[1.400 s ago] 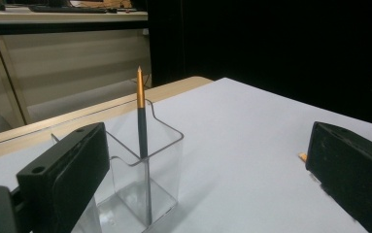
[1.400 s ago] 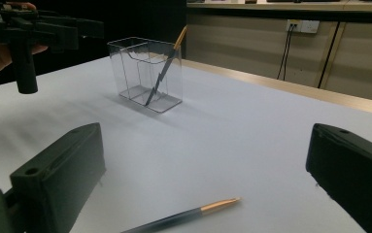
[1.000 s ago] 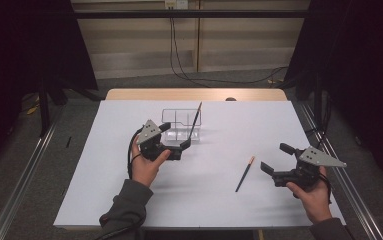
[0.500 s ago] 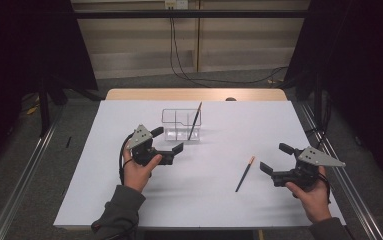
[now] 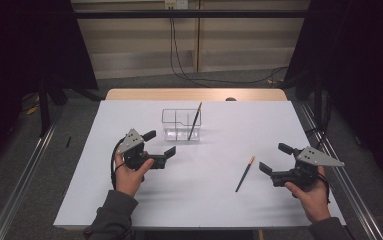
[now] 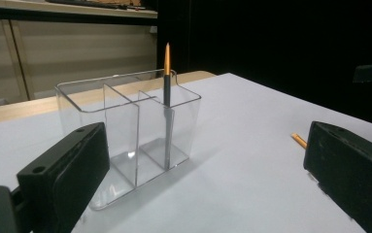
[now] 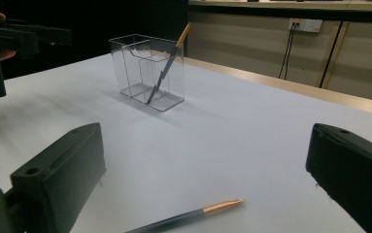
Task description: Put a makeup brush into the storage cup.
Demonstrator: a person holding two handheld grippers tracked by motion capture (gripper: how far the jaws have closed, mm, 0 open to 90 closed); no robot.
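A clear plastic organizer (image 5: pixel 175 116) with several compartments stands at the middle back of the white table. One dark pen with a gold tip (image 5: pixel 195 121) leans inside its right compartment. A second such pen (image 5: pixel 244 174) lies flat on the table right of centre. My left gripper (image 5: pixel 160 143) is open and empty, in front and left of the organizer (image 6: pixel 125 126). The right gripper (image 5: pixel 275 158) is open and empty too, just right of the loose pen (image 7: pixel 188 216), which lies below and between its jaws.
The white table top (image 5: pixel 214 200) ends at a wooden strip (image 5: pixel 194 94) at the back. Metal rails (image 5: pixel 19 175) run along both sides. The left gripper (image 7: pixel 13 36) shows far off at the upper left of the right gripper view.
The left gripper has drawn back from the organizer, toward the left and the person. The right gripper has stayed where it was.
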